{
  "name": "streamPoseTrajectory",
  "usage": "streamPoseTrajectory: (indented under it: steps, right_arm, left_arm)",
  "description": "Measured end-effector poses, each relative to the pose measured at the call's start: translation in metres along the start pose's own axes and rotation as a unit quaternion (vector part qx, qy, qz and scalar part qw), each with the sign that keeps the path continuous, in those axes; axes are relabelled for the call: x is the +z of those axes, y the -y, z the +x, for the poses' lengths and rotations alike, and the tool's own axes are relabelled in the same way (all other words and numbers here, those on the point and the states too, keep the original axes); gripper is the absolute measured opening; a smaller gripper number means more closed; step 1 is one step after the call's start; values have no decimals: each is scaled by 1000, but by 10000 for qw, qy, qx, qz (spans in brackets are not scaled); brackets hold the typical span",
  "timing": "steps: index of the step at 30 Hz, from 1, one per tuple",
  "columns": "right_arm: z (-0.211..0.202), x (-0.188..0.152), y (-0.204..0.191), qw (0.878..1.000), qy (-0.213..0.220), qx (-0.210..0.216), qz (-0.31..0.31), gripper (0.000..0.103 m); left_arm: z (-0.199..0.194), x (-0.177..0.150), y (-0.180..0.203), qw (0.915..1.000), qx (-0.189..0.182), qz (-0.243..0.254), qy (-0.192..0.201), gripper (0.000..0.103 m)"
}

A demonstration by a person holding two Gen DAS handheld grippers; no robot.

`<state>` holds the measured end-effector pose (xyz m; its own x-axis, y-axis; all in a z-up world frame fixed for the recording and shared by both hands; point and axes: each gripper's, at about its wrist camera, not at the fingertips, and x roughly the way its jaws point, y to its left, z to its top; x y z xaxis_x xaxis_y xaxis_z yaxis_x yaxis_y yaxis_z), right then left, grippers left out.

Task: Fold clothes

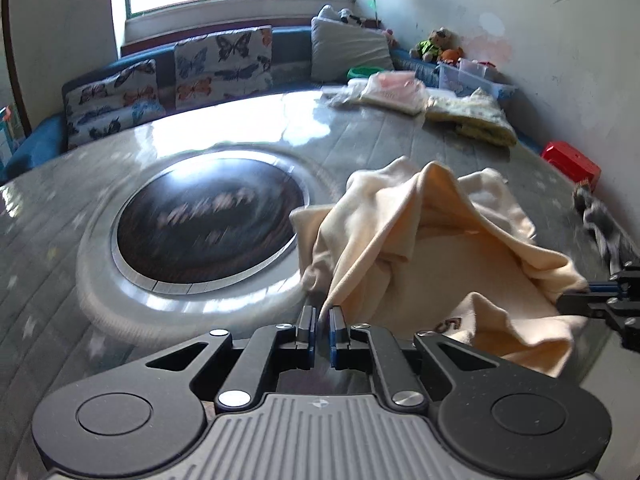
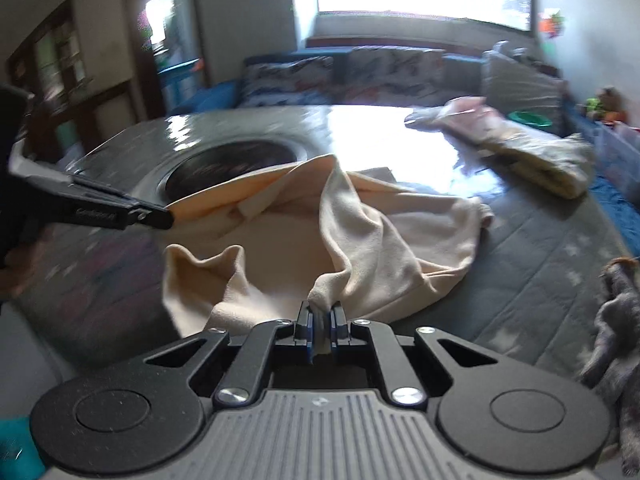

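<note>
Now clamped, both of them, on a cream garment (image 1: 448, 248). Left gripper (image 1: 322, 322) pinched together on a thin edge of the cloth, seen in the right wrist view as a dark tip biting the cloth's 9 o'clock corner (image 2: 160, 216). Right gripper (image 2: 320, 318) clamped on a bunched fold, a tuft of fabric showing between the blue pads. Held at two separate points probably to lift and spread the garment before the first fold; most of it slumped in a crumpled heap on the grey counter (image 1: 400, 140), just at 3 o'clock of the round dark inset (image 1: 208, 224). Other clothes (image 1: 432, 100) piled well apart toward 1 o'clock, presumably waiting or done; blur makes that hard to judge. Grey cloth (image 2: 616, 320) at the right wrist view's 4 o'clock edge, apart from the work.
</note>
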<state>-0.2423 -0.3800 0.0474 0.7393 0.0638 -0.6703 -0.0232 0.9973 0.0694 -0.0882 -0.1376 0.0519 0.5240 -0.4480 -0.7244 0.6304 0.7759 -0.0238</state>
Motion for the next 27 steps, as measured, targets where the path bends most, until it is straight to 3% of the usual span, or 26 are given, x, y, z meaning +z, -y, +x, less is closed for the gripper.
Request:
streamPoseTrajectory:
  steps: [2, 6, 8, 13, 20, 23, 24, 25, 27]
  right_arm:
    - [-5, -4, -11, 9995, -149, 207, -167, 10]
    - [-18, 3, -30, 9986, -6, 336, -400, 22]
    - [-18, 15, -36, 9984, 132, 355, -421, 34]
    - [13, 44, -45, 9975, 317, -44, -633, 37]
    - [70, 66, -43, 9970, 243, -424, -606, 38]
    - [84, 70, -39, 9972, 205, -459, -545, 34]
    - [87, 71, -37, 9977, 173, -409, -511, 27]
    - [87, 70, -36, 9980, 171, -384, -476, 12]
    - [82, 68, -33, 9978, 261, -416, -454, 7]
  left_arm:
    - [-8, -15, -7, 9999, 77, 20, -101, 7]
    - [-21, -40, -28, 9993, 175, -142, -291, 7]
    - [-27, -47, -36, 9991, 207, -204, -307, 7]
    - [-36, -46, -42, 9989, 217, -369, -184, 9]
    - [-38, -35, -39, 9993, 227, -282, -21, 16]
    - [-37, -26, -36, 9994, 266, -206, 70, 25]
    - [-36, -23, -35, 9994, 282, -179, 98, 30]
    - [-34, -19, -33, 9994, 299, -149, 133, 32]
    - [-33, -10, -29, 9992, 302, -87, 229, 42]
